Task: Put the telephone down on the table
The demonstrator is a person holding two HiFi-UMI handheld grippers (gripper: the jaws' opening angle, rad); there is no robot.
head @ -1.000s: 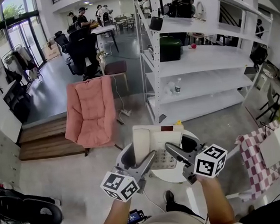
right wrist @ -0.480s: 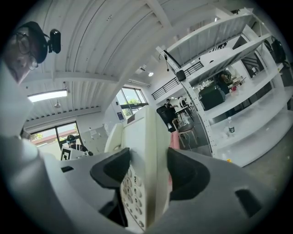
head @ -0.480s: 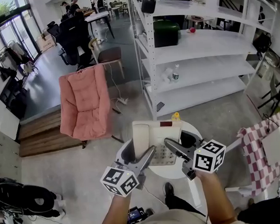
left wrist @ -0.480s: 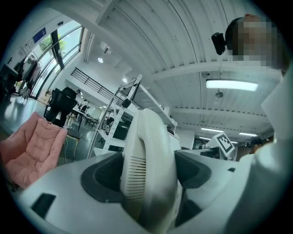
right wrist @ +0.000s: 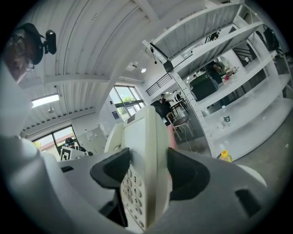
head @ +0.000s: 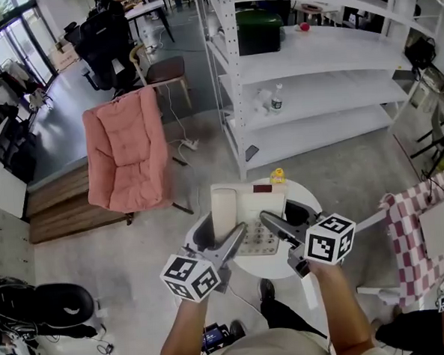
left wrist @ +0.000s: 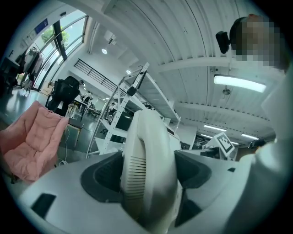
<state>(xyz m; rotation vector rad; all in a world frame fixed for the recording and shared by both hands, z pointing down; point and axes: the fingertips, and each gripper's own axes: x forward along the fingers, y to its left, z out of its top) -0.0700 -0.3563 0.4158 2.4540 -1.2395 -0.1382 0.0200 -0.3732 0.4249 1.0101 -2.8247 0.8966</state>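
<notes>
In the head view, you hold the telephone (head: 243, 213) over the round white table (head: 267, 269), with the left gripper (head: 225, 249) on its handset side and the right gripper (head: 279, 233) on its keypad side. Whether it touches the table cannot be told.

In the left gripper view, your jaws clamp the handset (left wrist: 147, 169).

In the right gripper view, your jaws clamp the keypad (right wrist: 132, 192) edge.

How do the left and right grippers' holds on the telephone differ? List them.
The left gripper clamps the handset edge; the right gripper clamps the keypad edge. In the head view the left gripper reaches in from lower left, the right gripper from lower right. Both are shut on the telephone, above the round table.
</notes>
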